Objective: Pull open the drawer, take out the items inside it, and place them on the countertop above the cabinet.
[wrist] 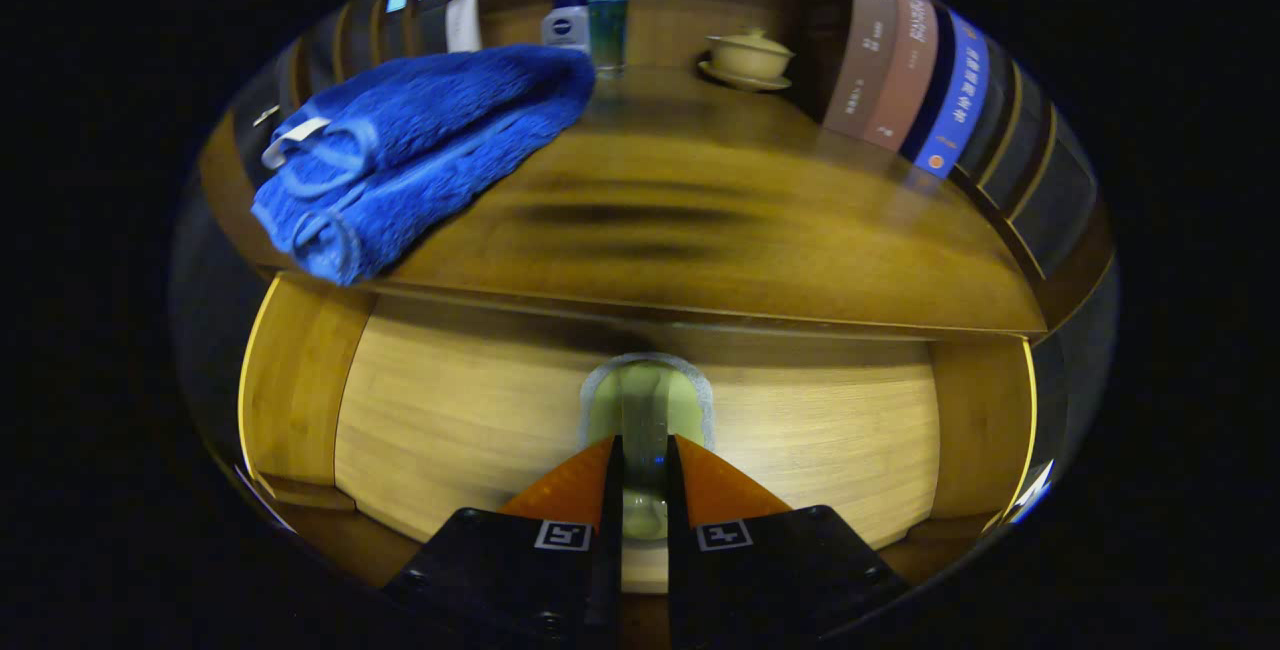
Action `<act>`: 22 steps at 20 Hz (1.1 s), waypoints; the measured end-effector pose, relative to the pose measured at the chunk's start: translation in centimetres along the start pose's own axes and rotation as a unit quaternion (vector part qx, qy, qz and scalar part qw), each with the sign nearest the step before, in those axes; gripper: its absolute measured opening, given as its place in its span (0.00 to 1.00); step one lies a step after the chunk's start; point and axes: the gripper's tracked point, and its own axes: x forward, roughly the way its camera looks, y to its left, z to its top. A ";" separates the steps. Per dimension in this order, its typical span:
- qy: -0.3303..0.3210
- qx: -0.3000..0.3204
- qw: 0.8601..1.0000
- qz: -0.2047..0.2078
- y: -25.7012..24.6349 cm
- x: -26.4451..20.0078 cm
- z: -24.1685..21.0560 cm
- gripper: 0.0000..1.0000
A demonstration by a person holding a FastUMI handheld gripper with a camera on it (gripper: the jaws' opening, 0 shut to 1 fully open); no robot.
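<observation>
We have the gripper point(645, 475) nearly closed on a cup point(646, 410) in the open drawer point(450, 410), both fingers pressing its sides. We would lift it straight up to clear the countertop's point(720, 230) front edge, then set it on bare wood right of the blue towel point(420, 145). The cup looks pale green, glossy and upright, near the drawer's middle.

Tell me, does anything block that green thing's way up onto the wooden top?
Nothing visible. The jaws pinch the pale green object; the wooden countertop just above is bare, the folded blue towel lying aside.
</observation>
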 end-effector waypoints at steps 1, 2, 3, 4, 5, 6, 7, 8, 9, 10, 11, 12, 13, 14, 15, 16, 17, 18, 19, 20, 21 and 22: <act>0.013 0.016 1.000 0.007 0.1 -0.1 -0.5 0.23; 0.016 0.028 0.999 0.010 0.0 -0.1 -0.4 0.23; 0.020 0.036 0.999 0.013 -0.1 -0.4 -0.4 0.23; 0.021 0.042 0.999 0.017 -0.1 -0.9 -0.3 0.23; 0.023 0.043 0.999 0.022 -0.1 -1.6 -0.3 0.23; 0.022 0.043 0.998 0.026 -0.3 -2.5 -0.2 0.23; 0.020 0.041 0.998 0.032 -0.4 -3.4 0.0 0.23; 0.017 0.037 0.998 0.037 -0.3 -4.5 0.3 0.23; 0.014 0.037 0.998 0.044 -0.3 -5.6 0.6 0.23; 0.014 0.037 0.998 0.052 -0.1 -6.8 0.7 0.23; 0.012 0.037 0.998 0.058 -0.1 -7.9 1.0 0.23; 0.011 0.034 0.997 0.063 -0.2 -9.0 1.2 0.23; 0.007 0.032 0.997 0.068 -0.4 -10.1 1.5 0.24; 0.002 0.032 0.997 0.073 -0.3 -11.2 2.0 0.23; -0.003 0.032 0.997 0.075 -0.4 -12.2 2.5 0.23; -0.011 0.034 0.996 0.076 -0.7 -12.9 3.2 0.23; -0.018 0.034 0.996 0.078 -0.8 -13.7 4.2 0.23; -0.027 0.036 0.996 0.079 -1.0 -14.3 5.3 0.23; -0.037 0.038 0.996 0.075 -1.4 -14.5 6.5 0.23; -0.046 0.039 0.996 0.068 -2.1 -14.6 7.8 0.23; -0.053 0.042 0.996 0.057 -2.8 -14.3 8.9 0.23; -0.058 0.047 0.996 0.048 -3.7 -13.9 9.7 0.23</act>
